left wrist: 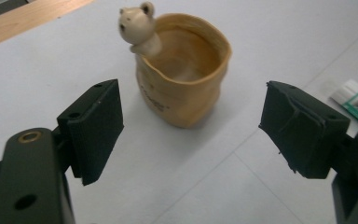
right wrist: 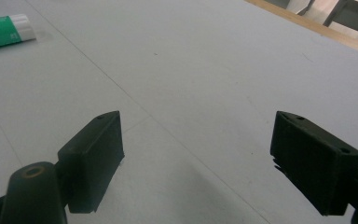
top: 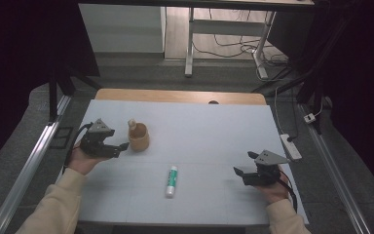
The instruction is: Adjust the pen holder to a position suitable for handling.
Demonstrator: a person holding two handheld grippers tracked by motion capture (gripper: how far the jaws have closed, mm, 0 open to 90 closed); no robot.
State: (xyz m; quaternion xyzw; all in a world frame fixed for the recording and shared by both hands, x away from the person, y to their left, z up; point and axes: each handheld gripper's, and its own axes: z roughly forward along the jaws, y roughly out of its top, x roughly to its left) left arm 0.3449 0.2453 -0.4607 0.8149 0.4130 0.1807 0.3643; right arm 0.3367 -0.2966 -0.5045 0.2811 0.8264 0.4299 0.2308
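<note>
Left gripper view, tan cup [left wrist: 186,79] upright with bear figure [left wrist: 140,25] on rim, left gripper [left wrist: 191,128] spread just before it, right gripper [right wrist: 198,158] spread, empty.

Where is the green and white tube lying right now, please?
In the high view, the green and white tube lies flat on the table's near middle, between the two grippers, just right of the tan cup.

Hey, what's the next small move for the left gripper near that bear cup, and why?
Probably ease the left gripper forward so its open jaws straddle the tan bear cup. The cup stands upright just ahead of the jaws, untouched, and centred between them. The glue stick lies farther off, and the right gripper is open over bare table.
</note>
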